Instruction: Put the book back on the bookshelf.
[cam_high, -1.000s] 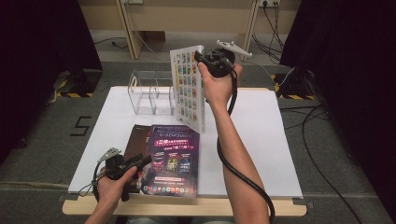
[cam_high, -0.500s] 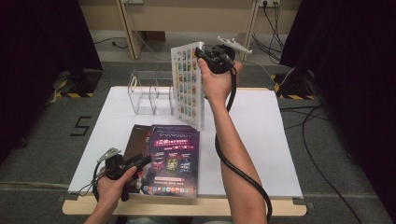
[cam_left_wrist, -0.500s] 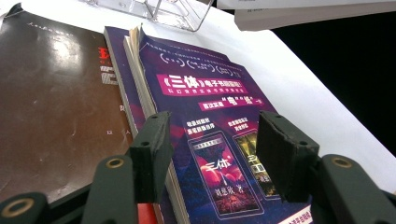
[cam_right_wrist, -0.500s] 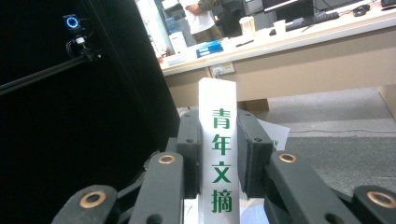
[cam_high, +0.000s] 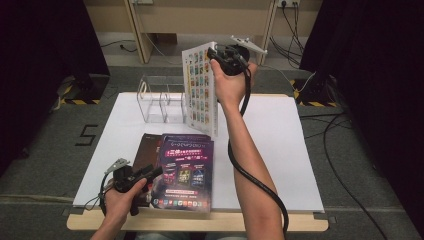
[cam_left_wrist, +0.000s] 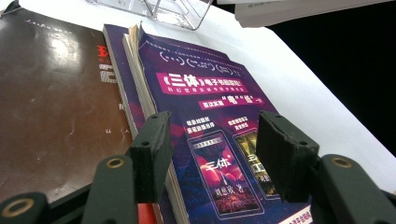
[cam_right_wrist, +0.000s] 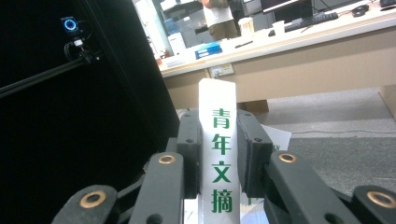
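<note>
My right gripper is raised over the table's far middle, shut on the spine of a white magazine that hangs upright from it. In the right gripper view the jaws press both sides of that spine, which carries green characters. A purple book lies on a brown book at the table's near left. My left gripper rests low at the purple book's left edge. Its jaws stand apart over the purple book's near corner, not pressing on it.
A clear acrylic rack stands at the back left of the white table, just left of the hanging magazine. Black curtains flank the table. Cables lie on the floor at the right. A desk and a standing person show far off in the right gripper view.
My right hand has lifted the magazine slightly. The left gripper and the books have stayed put.
</note>
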